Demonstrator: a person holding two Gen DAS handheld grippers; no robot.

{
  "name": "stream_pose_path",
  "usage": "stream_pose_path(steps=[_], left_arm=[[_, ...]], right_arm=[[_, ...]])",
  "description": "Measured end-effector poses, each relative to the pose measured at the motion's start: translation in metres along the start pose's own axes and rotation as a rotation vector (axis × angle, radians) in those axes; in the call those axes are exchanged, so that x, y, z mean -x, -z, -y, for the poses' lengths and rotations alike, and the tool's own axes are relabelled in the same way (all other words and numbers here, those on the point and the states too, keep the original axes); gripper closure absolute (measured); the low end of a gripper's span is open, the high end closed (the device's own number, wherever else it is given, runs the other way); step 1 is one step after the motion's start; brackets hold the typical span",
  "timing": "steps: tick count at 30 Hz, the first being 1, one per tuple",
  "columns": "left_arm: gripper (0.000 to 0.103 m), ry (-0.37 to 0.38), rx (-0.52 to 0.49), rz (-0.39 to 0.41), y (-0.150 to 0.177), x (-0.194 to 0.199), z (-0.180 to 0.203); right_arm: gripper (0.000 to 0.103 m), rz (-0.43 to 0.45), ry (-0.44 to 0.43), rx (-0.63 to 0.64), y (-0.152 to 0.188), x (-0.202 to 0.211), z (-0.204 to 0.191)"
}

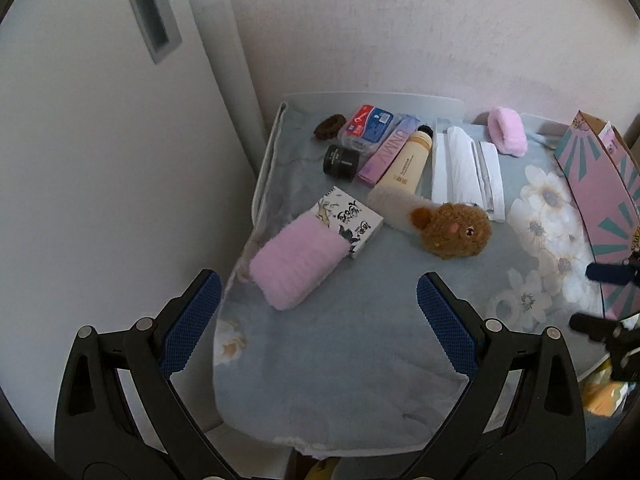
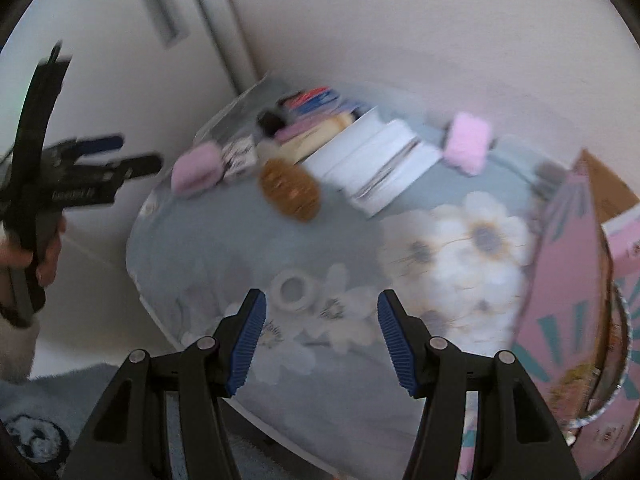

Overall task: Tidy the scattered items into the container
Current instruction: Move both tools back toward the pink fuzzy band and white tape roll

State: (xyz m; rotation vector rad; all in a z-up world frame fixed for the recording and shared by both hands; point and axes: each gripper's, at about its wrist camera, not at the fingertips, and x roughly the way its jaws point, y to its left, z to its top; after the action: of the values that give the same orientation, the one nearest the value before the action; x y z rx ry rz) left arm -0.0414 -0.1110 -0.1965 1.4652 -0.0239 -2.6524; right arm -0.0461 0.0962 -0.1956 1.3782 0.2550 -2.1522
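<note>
Scattered items lie on a floral-cloth table (image 1: 360,340): a pink fluffy band (image 1: 298,264) on a printed box (image 1: 352,222), a brown plush toy (image 1: 456,230), a cream tube (image 1: 406,162), a purple box (image 1: 388,150), a black jar (image 1: 341,162), a blue-red pack (image 1: 366,124), a brown scrunchie (image 1: 329,127), white packets (image 1: 466,168) and a second pink band (image 1: 507,131). A white tape ring (image 2: 294,290) lies just ahead of my right gripper (image 2: 320,312). The pink box container (image 1: 600,184) stands at the right. My left gripper (image 1: 318,300) is open and empty above the near table. The right gripper is open and empty too.
A white cabinet door (image 1: 100,140) stands left of the table and a wall (image 1: 400,32) behind it. The right wrist view is motion-blurred. The pink container (image 2: 568,272) fills that view's right side. A grey rug (image 2: 52,412) lies on the floor.
</note>
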Motion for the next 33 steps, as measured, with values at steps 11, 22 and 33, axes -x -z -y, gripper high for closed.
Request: stream_pose_path(steps=[11,22,33], left_arm=[[0.004,-0.031,-0.165,0.074,0.003,-0.046,0.009],[0.004,-0.025,-0.227,0.052,0.001,-0.079,0.007],[0.015,-0.002,-0.232,0.022,0.006,-0.096,0.004]], right_arm=[[0.049,-0.033,0.030,0.043,0.003,-0.044,-0.022],[0.049,-0.039,0.084,0.066,0.004,-0.071,-0.029],[0.049,-0.005,0.115,0.060,0.000,-0.080,-0.026]])
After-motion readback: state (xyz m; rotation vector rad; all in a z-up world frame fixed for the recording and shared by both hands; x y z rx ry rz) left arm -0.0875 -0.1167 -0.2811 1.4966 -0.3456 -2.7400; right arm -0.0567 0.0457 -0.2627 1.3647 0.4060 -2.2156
